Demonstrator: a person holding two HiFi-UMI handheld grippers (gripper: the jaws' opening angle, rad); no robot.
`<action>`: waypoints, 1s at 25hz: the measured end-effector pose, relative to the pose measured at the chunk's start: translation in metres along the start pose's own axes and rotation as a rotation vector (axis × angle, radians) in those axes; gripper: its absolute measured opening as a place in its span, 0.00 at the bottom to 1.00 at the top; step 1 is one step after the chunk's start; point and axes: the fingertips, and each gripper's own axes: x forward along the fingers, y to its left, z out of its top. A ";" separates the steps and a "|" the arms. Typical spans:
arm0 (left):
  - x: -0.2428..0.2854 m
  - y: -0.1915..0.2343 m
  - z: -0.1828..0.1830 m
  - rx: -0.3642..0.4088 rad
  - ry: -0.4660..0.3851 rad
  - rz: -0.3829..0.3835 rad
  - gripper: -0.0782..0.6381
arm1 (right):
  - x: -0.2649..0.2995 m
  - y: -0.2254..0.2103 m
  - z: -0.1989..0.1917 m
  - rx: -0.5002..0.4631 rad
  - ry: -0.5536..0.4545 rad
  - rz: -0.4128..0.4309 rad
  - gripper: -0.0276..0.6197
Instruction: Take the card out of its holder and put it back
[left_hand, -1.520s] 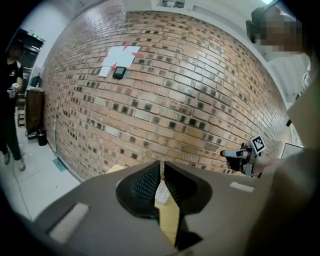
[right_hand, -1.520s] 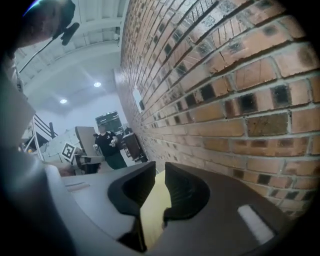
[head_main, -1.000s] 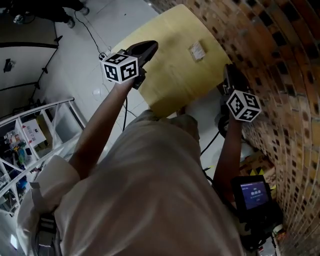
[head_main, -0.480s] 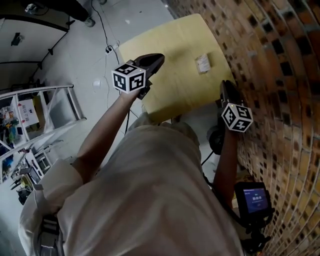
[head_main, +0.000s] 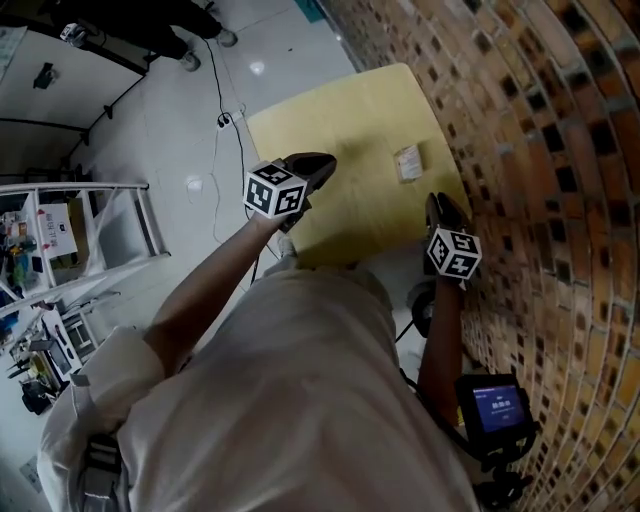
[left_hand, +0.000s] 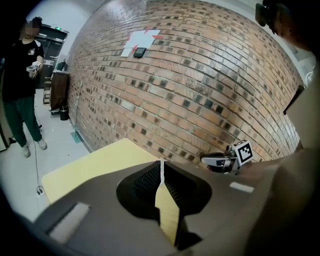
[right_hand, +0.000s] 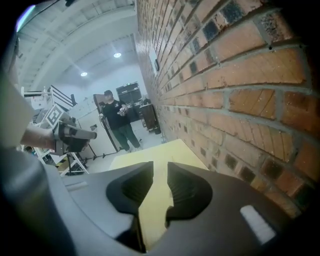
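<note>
The card holder (head_main: 408, 161), a small pale rectangle, lies on the yellow table (head_main: 350, 120) near its right edge, beside the brick wall. My left gripper (head_main: 312, 166) hovers over the table's near left part, well left of the holder; its tips meet (left_hand: 161, 167), shut and empty. My right gripper (head_main: 438, 208) hangs at the table's near right corner, short of the holder. Its jaws have just been opening and stand apart (right_hand: 160, 172), with only bare table seen through the gap. The holder shows in neither gripper view.
A brick wall (head_main: 540, 150) runs close along the table's right side. A metal rack (head_main: 90, 230) and cables (head_main: 225, 120) stand on the floor to the left. A person (right_hand: 117, 117) stands beyond the table's far end. A small screen device (head_main: 497, 408) hangs by my right elbow.
Both grippers have sunk toward the table. The right one now sits lower at the table's near right corner; the left one has come down over the table's near left part.
</note>
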 end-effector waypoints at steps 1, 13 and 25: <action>0.001 0.000 -0.001 0.001 0.006 -0.001 0.16 | 0.006 -0.003 -0.003 0.001 0.008 -0.003 0.17; 0.007 0.008 -0.012 -0.006 0.043 0.037 0.16 | 0.078 -0.037 -0.044 -0.014 0.122 0.008 0.18; 0.005 -0.006 -0.005 -0.040 0.032 0.048 0.16 | 0.125 -0.045 -0.068 -0.073 0.228 0.058 0.18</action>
